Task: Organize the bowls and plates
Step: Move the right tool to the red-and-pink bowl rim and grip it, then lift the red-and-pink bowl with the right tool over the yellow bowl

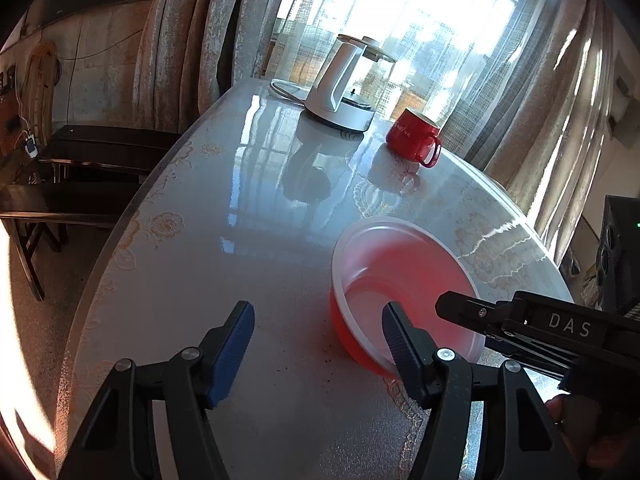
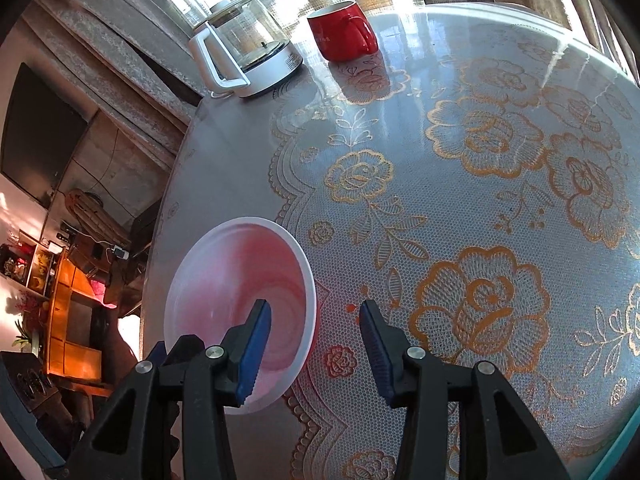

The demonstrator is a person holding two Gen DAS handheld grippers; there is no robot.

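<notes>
Both tongs gape, gripping nothing. Left gripper point(image 1: 318, 336) and right gripper point(image 2: 316, 344) straddle the red bowl's point(image 1: 400, 276) rim on the round table point(image 1: 224, 208). Only the right view shows gold lace roses; kettle point(image 1: 344, 88) and mug point(image 1: 414, 136) stand beyond, before sunlit curtains.

bowl point(image 2: 240, 280): red outside, white rim, pinkish-white inside
mug point(image 2: 344, 32): red
kettle point(image 2: 244, 48): white base and handle, clear glass body
counter point(image 2: 480, 184): pale grey cloth, gold floral lace pattern
claw pads point(image 2: 256, 352): blue on black
</notes>
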